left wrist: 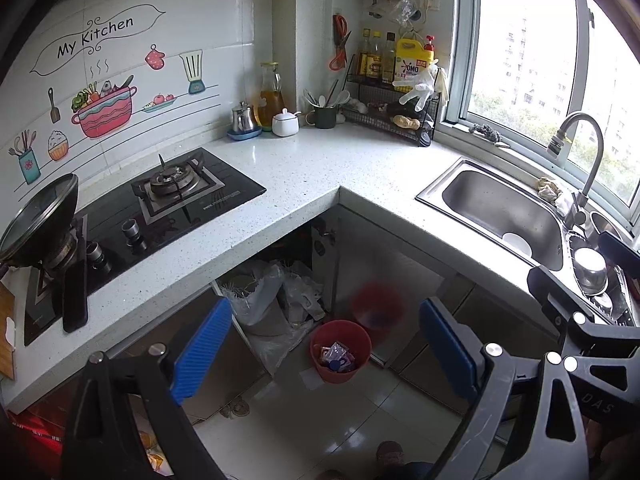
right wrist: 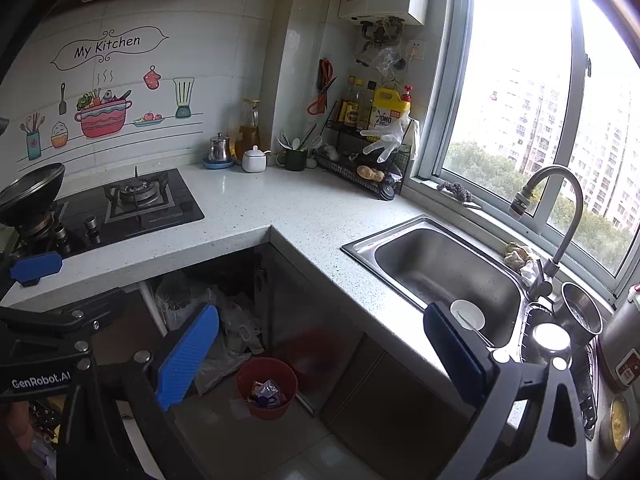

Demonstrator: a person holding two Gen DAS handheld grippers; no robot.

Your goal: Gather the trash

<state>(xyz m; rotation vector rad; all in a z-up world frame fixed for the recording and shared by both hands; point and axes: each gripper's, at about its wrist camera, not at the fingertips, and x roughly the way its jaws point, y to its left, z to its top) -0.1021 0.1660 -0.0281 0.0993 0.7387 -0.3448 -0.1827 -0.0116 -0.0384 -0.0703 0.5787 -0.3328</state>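
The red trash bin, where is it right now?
The red trash bin stands on the floor in the inner corner under the counter, beside the plastic bags; in both wrist views it shows between the blue fingers.

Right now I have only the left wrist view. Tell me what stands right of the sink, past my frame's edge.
Observer: A rice cooker stands at the far right, beyond the steel pot.
Operator: Check the white bowl for me.
Observer: It holds a spoon, and the handle sticks out over the rim.
Operator: Report anything nearer than the cooker.
Observer: A small bowl of yellow food sits just in front of it, by the right wrist frame's edge.
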